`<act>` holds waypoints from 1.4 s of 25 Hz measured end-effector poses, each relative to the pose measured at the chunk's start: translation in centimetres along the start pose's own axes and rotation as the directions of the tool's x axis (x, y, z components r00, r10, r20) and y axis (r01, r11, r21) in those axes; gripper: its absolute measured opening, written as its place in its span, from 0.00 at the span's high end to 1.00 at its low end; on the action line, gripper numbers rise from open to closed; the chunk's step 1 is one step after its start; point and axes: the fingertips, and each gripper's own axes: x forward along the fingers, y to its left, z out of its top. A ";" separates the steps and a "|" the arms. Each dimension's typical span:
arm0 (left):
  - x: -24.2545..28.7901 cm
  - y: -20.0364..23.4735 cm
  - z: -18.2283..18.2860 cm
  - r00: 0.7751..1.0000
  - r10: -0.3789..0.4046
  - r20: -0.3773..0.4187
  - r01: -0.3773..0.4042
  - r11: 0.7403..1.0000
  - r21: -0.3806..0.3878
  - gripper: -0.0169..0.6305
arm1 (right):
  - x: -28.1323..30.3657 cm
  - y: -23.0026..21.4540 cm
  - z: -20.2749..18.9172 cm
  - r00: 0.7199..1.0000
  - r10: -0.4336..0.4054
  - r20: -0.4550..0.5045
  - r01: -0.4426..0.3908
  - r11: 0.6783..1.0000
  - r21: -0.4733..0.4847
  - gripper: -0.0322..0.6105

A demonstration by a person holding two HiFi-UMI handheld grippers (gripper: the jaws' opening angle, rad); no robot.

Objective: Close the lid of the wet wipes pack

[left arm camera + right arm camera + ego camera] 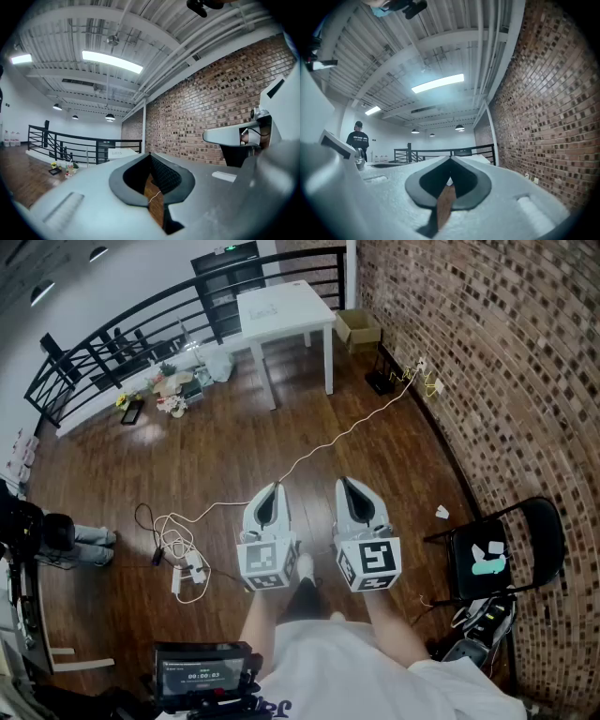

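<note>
Wet wipes pack: absent from all 3 views, so I could judge neither its bearing, its long axis, nor which gripper lay nearer. Left gripper (274,487) and right gripper (346,483) were side by side, roughly level, pointing forward above the wooden floor (234,442). Both pairs of jaws met at the tips, holding nothing. I judged the white table (281,304) ahead worth searching.

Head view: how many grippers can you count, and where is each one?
2. The left gripper is at lower centre, the right gripper beside it, both over the wooden floor. Nothing suggests hidden ones.
</note>
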 end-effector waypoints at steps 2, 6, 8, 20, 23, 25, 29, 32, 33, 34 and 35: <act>2.7 1.9 0.6 1.000 -0.002 -0.013 0.002 1.000 0.001 0.95 | 3.9 0.5 -0.1 1.000 0.011 -0.009 -0.011 1.000 -0.004 0.97; 8.6 7.3 0.8 1.000 0.008 0.002 -0.008 1.000 0.009 0.95 | 12.0 1.7 0.3 0.998 0.058 -0.015 -0.058 0.998 -0.030 0.97; 11.5 10.1 1.5 1.000 0.016 0.012 -0.016 1.000 -0.004 0.95 | 16.0 2.0 0.5 0.997 0.069 -0.014 -0.070 0.997 -0.039 0.97; 25.1 19.8 1.9 1.000 -0.003 0.006 0.003 1.000 -0.018 0.95 | 32.9 1.8 -0.6 0.996 0.078 -0.039 -0.081 0.994 -0.069 0.97; 29.0 20.4 1.3 1.000 -0.003 0.005 0.003 1.000 -0.019 0.95 | 36.7 -0.8 -1.1 0.997 0.069 -0.031 -0.071 0.996 -0.054 0.96; 32.0 21.0 1.0 1.000 0.004 0.005 -0.004 1.000 -0.025 0.95 | 39.6 -2.5 -1.6 0.997 0.072 -0.022 -0.073 0.996 -0.043 0.97; 39.1 22.2 1.4 1.000 0.020 0.017 -0.020 1.000 -0.018 0.95 | 46.3 -5.6 -2.0 0.993 0.115 -0.013 -0.115 0.993 -0.040 0.96; 45.0 22.7 2.8 0.999 0.037 0.038 -0.036 0.999 -0.011 0.95 | 51.4 -8.6 -0.7 0.990 0.139 0.010 -0.138 0.989 -0.050 0.96; 46.8 22.9 3.0 0.998 0.041 0.041 -0.041 0.999 -0.010 0.95 | 52.8 -9.6 -0.3 0.990 0.142 0.016 -0.141 0.989 -0.051 0.97; 48.5 23.0 3.1 0.998 0.044 0.042 -0.044 0.999 -0.007 0.95 | 54.1 -10.7 0.0 0.990 0.143 0.020 -0.142 0.989 -0.048 0.97; 50.1 23.1 3.2 0.998 0.048 0.042 -0.048 0.999 -0.003 0.95 | 55.3 -11.9 0.2 0.990 0.142 0.024 -0.141 0.989 -0.044 0.96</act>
